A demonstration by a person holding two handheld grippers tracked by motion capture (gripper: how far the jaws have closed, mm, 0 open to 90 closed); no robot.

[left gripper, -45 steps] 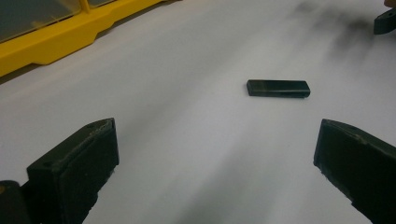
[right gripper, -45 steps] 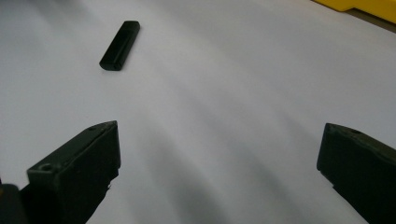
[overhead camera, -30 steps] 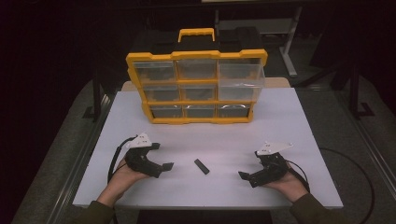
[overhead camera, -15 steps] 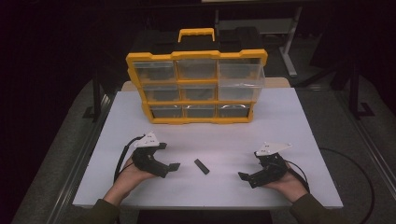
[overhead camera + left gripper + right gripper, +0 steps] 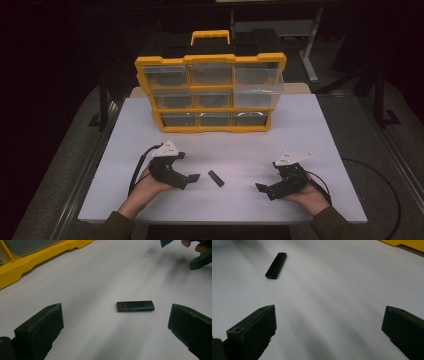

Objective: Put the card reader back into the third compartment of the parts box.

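Observation:
A small flat black bar point(image 5: 216, 178) lies on the white table point(image 5: 310, 125) between the two grippers. My left gripper point(image 5: 187, 179) is open just left of it, jaws pointing at it; in the left gripper view the bar point(image 5: 135, 306) lies a short way ahead between the spread jaws. My right gripper point(image 5: 263, 189) is open at the front right, farther from the bar. In the right gripper view the bar point(image 5: 276, 265) lies off to the upper left, beyond the jaws. Neither gripper holds anything.
A yellow drawer organiser point(image 5: 210, 92) with clear drawers and a handle stands upright at the back middle of the table. Its yellow base point(image 5: 30, 263) shows at the upper left of the left gripper view. Dark floor and stands surround the table.
My left gripper has moved right and slightly forward toward the black bar. The right gripper and the bar have stayed put.

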